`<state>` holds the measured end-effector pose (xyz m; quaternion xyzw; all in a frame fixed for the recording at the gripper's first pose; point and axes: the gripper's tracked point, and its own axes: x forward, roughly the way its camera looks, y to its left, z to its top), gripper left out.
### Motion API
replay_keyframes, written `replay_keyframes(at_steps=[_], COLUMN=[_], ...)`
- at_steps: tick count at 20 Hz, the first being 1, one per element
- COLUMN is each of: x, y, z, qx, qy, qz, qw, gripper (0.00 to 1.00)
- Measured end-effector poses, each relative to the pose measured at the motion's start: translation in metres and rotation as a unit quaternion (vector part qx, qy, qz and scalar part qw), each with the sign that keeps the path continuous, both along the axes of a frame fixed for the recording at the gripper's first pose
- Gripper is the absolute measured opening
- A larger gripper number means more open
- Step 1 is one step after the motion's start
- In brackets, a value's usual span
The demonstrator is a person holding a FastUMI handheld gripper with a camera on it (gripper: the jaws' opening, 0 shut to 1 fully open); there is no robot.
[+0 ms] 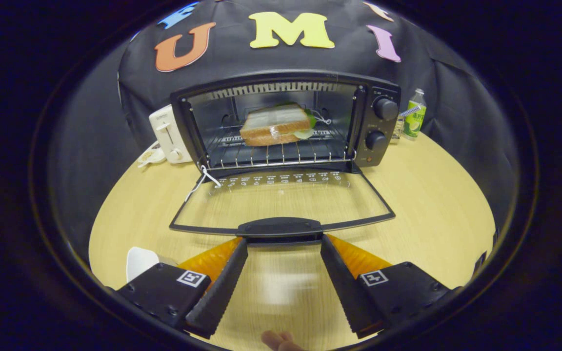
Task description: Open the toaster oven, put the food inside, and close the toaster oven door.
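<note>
gripper view low over table [432, 204], facing toaster oven [286, 122] nearby

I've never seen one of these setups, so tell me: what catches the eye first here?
The black toaster oven stands open in the middle of the wooden table, with a wrapped sandwich on its rack. Its glass door lies folded down flat, and the gripper sits open with its fingertips on either side of the door handle. A white toaster stands beside the oven, a green bottle on the other side.

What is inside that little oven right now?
A wrapped sandwich lies on the wire rack inside the oven, whose door hangs open. Its filling is mostly hidden by the bread. The hand-held gripper is open, fingertips at the door handle.
</note>
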<state>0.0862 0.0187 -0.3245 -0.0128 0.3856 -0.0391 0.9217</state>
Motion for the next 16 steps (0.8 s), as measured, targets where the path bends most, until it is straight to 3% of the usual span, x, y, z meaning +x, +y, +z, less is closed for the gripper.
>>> replay_keyframes(at_steps=[16], x=[0.034], y=[0.009], z=[0.069], qx=[-0.021], qy=[-0.156], qz=[0.010], qw=[0.987], gripper=[0.99])
